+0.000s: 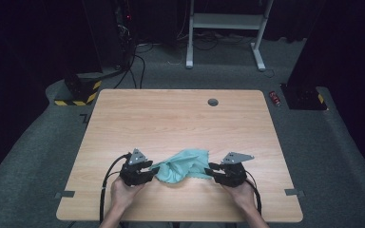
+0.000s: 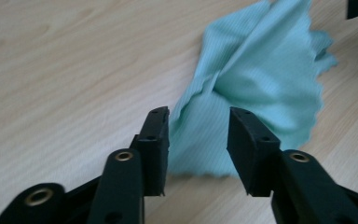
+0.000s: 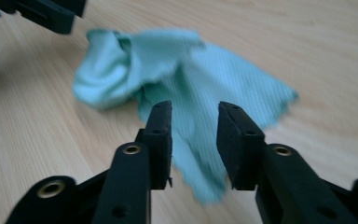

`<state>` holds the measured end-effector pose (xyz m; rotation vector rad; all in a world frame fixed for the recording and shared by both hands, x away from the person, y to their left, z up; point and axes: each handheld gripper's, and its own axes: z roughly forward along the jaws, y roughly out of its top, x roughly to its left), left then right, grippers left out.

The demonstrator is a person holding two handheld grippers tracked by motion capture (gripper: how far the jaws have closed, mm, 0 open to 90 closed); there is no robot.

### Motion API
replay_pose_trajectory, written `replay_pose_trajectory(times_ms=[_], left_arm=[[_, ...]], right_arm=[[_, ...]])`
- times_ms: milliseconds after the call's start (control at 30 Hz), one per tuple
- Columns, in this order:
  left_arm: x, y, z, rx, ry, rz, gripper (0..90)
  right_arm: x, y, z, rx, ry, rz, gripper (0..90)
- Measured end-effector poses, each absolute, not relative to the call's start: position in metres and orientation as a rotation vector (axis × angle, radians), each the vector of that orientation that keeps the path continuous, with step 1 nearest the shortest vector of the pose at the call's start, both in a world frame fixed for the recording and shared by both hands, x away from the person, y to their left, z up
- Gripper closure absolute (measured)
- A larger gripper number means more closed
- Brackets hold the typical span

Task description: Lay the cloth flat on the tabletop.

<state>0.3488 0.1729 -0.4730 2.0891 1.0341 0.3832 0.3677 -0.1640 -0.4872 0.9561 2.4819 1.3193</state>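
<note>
Both hands sat at the near edge of the bench (image 1: 123,109), left tool (image 1: 153,167) and right tool (image 1: 211,168) each spread, gripping nothing. Between them the green cloth (image 1: 183,166) lay crumpled; spreading or folding was not yet begun, I judged.

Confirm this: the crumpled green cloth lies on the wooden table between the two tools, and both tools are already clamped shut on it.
Not quite. The cloth does lie crumpled on the table between them, but the left tool and right tool are both open, jaws apart with nothing gripped, as each gripper view shows.
</note>
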Motion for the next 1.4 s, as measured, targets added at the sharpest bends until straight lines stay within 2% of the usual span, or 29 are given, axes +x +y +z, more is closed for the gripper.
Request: replay_pose_trajectory(times_ms=[167, 333, 367, 400, 433, 500, 567, 800, 867, 933, 1000, 1100, 1167, 1233, 1300, 1400], left_arm=[[0.373, 0.151, -0.476, 2.186, 1.031, 0.373, 55.7], [0.388, 0.138, -0.484, 2.236, 1.03, 0.348, 60.3], [0.39, 0.138, -0.486, 2.246, 1.026, 0.336, 62.4], [0.391, 0.137, -0.487, 2.253, 1.024, 0.329, 65.2], [0.391, 0.137, -0.488, 2.266, 1.014, 0.32, 68.9], [0.39, 0.137, -0.487, 2.272, 1.003, 0.334, 81.8], [0.389, 0.138, -0.486, 2.265, 1.005, 0.336, 86.7], [0.376, 0.155, -0.476, 2.18, 1.065, 0.402, 88.7], [0.371, 0.165, -0.477, 2.152, 1.106, 0.383, 88.8], [0.367, 0.173, -0.481, 2.117, 1.125, 0.294, 88.8], [0.362, 0.171, -0.486, 2.127, 1.134, 0.257, 88.6], [0.358, 0.16, -0.491, 2.205, 1.116, 0.291, 86.4], [0.358, 0.156, -0.487, 2.2, 1.097, 0.317, 71.1], [0.359, 0.151, -0.479, 2.191, 1.048, 0.36, 60.8], [0.362, 0.142, -0.472, 2.215, 0.997, 0.393, 55.4], [0.368, 0.125, -0.471, 2.285, 0.937, 0.426, 55.4]], right_arm=[[0.383, -0.129, -0.47, 0.869, 2.48, 1.286, 53.9], [0.403, -0.103, -0.469, 0.862, 2.534, 1.249, 52.6], [0.407, -0.1, -0.471, 0.875, 2.558, 1.237, 55.7], [0.409, -0.098, -0.473, 0.873, 2.578, 1.231, 62.7], [0.41, -0.097, -0.474, 0.858, 2.592, 1.228, 73.5], [0.404, -0.097, -0.474, 0.8, 2.585, 1.227, 88.7], [0.397, -0.099, -0.473, 0.772, 2.575, 1.211, 89.1], [0.373, -0.129, -0.467, 0.762, 2.509, 1.221, 89.4], [0.363, -0.143, -0.468, 0.782, 2.488, 1.217, 89.4], [0.356, -0.156, -0.474, 0.805, 2.489, 1.215, 89.4], [0.348, -0.162, -0.483, 0.821, 2.515, 1.204, 89.3], [0.34, -0.158, -0.496, 0.806, 2.568, 1.138, 87.7], [0.34, -0.157, -0.499, 0.82, 2.581, 1.136, 75.7], [0.344, -0.158, -0.496, 0.845, 2.572, 1.169, 68.9], [0.348, -0.159, -0.488, 0.856, 2.542, 1.214, 63.7], [0.352, -0.157, -0.483, 0.87, 2.528, 1.233, 63.8]])
